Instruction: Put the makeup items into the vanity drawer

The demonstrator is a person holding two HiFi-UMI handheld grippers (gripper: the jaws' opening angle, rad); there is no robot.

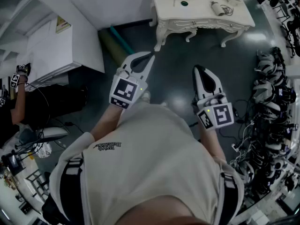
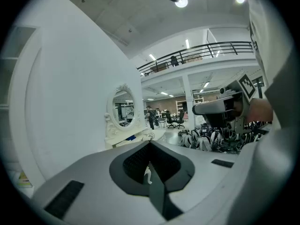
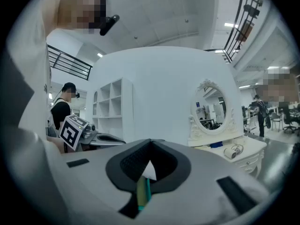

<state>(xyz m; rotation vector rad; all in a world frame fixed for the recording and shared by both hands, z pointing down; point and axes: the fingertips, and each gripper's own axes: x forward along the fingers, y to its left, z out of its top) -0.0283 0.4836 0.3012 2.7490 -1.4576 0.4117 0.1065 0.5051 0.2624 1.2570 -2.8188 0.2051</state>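
Observation:
The white vanity table [image 1: 234, 21] stands a few steps ahead across the dark floor. On its top lie a dark round item [image 1: 184, 3] and a white corded item [image 1: 218, 8]. In the right gripper view its oval mirror [image 3: 209, 111] shows, with the white item [image 3: 230, 152] and a blue item [image 3: 216, 145] below. My left gripper [image 1: 152, 55] and right gripper [image 1: 197, 68] are held at chest height, both pointing at the vanity, both shut on nothing. I cannot make out a drawer front clearly.
A white shelf unit [image 1: 51, 46] stands to the left with a green roll [image 1: 115, 43] beside it. Several headsets and cables are piled along the right [image 1: 272, 102]. Another person [image 1: 18, 93] stands at the far left.

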